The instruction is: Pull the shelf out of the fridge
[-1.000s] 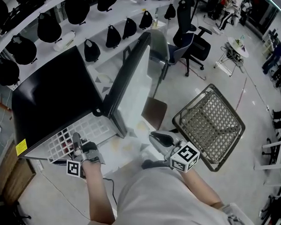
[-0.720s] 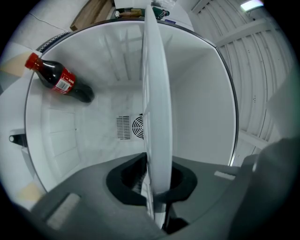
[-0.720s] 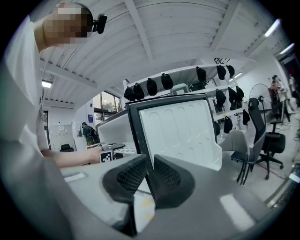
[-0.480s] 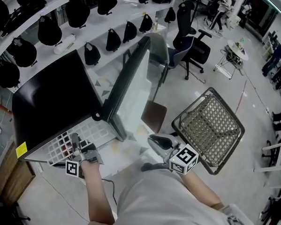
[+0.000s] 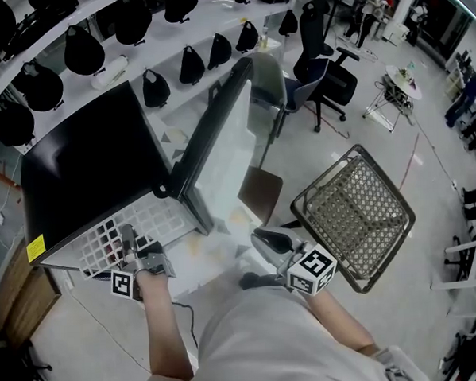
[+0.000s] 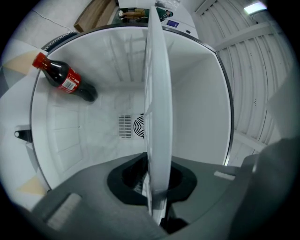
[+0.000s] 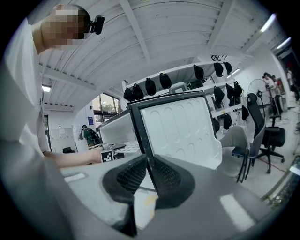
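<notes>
Little has shifted since a second ago: both hands keep their places, and the shelf (image 5: 148, 221) sticks out of the fridge (image 5: 85, 166) as far as before. Nearest, the left gripper (image 5: 128, 234) has just been tightening and is clamped on the front edge of that white grid shelf, which runs edge-on between its jaws in the left gripper view. The right gripper (image 5: 262, 235) hangs apart from it, over the floor by the open door (image 5: 220, 143), jaws pressed together on nothing. Deeper inside the white cavity a dark soda bottle (image 6: 65, 80) with a red cap rests against the wall. Farther off, a wire basket (image 5: 355, 215) sits tilted on the floor.
</notes>
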Demonstrator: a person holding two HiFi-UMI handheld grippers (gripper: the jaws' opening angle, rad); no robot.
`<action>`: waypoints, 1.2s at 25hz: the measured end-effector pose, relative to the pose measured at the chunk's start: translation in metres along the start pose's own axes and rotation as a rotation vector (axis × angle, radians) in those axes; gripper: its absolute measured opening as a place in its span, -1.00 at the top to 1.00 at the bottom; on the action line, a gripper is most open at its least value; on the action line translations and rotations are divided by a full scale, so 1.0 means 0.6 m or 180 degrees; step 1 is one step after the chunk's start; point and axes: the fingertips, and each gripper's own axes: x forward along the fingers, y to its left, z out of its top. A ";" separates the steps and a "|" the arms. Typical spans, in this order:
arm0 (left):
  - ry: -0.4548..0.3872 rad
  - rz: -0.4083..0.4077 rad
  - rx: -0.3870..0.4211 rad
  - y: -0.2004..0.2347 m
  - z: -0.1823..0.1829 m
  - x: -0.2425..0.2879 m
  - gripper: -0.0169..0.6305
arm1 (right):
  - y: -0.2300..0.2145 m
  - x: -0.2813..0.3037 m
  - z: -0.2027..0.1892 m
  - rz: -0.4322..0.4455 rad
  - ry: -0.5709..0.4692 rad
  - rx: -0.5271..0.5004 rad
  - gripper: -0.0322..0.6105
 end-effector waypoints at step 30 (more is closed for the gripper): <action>0.0180 0.0028 -0.0111 -0.003 -0.028 -0.103 0.85 | 0.083 -0.014 -0.047 0.0233 0.0075 0.0145 0.75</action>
